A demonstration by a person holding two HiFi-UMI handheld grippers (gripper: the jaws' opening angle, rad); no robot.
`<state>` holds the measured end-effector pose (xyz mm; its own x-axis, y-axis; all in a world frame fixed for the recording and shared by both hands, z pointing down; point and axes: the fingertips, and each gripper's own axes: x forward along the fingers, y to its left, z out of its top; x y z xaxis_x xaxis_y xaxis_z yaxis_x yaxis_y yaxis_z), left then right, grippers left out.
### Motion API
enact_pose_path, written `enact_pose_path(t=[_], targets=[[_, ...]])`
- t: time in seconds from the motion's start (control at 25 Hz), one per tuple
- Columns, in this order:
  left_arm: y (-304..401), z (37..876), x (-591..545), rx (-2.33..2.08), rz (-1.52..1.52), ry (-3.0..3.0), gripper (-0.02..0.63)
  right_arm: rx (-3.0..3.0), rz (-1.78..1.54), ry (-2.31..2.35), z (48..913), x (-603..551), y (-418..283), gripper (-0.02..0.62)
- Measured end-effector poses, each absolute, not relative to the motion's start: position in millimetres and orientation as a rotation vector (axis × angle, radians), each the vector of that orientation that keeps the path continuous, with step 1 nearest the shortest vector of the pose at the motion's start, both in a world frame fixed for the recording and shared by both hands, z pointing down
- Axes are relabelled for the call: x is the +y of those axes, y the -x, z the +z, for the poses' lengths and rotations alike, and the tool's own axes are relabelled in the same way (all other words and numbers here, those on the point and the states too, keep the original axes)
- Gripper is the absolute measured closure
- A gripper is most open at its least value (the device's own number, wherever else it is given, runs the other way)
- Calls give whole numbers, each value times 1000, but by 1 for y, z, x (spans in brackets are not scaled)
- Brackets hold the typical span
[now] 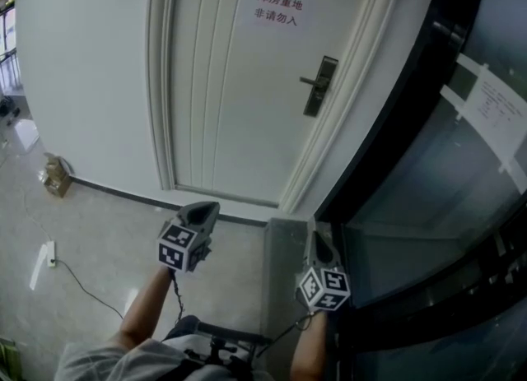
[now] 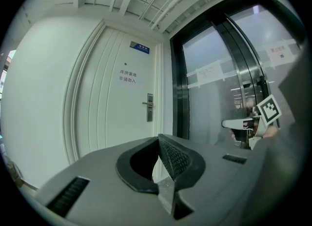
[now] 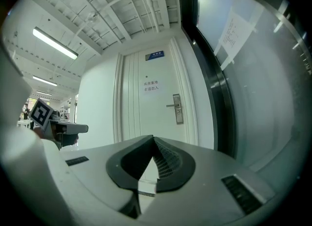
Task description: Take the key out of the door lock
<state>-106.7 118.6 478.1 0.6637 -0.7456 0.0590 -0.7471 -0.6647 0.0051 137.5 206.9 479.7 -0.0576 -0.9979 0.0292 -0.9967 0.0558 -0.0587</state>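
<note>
Both claws are shut tight and hold nothing. The left claw [image 1: 204,208] and the right claw [image 1: 316,239] hang low, well apart from the door [image 1: 214,99]. That door is big, white and closed. On its right side sits the lock [image 1: 319,85] with its handle. The key should be in that lock, but it is too small to see from here. I think the job has not started yet. Next, one claw must go up to the lock, open a little, and pinch the key.

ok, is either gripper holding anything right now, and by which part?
Nothing held: the left gripper and right gripper are both shut and empty, away from the lock.
</note>
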Motion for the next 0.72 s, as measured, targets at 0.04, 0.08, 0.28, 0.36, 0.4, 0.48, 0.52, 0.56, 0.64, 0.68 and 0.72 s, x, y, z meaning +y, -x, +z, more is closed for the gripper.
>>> enact_pose_path(t=[0.04, 0.08, 0.28, 0.36, 0.4, 0.48, 0.52, 0.56, 0.64, 0.68, 0.72], targets=[[105, 478, 116, -1274, 85, -2838, 599, 2271, -102, 2142, 480, 205, -139, 588], [103, 478, 114, -1274, 89, -2837, 600, 2274, -105, 2141, 481, 202, -140, 588], [96, 479, 92, -1281, 97, -2842, 598, 2277, -111, 2136, 485, 179, -147, 588], [94, 481, 80, -1280, 96, -2841, 599, 2278, -119, 2137, 487, 167, -149, 588], [93, 480, 72, -1280, 94, -2841, 599, 2279, -118, 2137, 487, 160, -150, 588], [91, 479, 55, -1278, 90, -2842, 599, 2282, -109, 2140, 486, 143, -151, 588], [90, 478, 47, -1277, 89, -2842, 599, 2283, -108, 2141, 486, 135, -151, 588], [90, 478, 38, -1278, 88, -2841, 599, 2284, -110, 2141, 485, 126, -152, 588], [89, 476, 20, -1281, 88, -2839, 599, 2285, -119, 2140, 484, 107, -153, 589], [89, 475, 10, -1280, 91, -2838, 598, 2284, -123, 2142, 483, 97, -153, 588], [89, 475, 0, -1277, 94, -2837, 598, 2284, -123, 2144, 481, 88, -153, 588]])
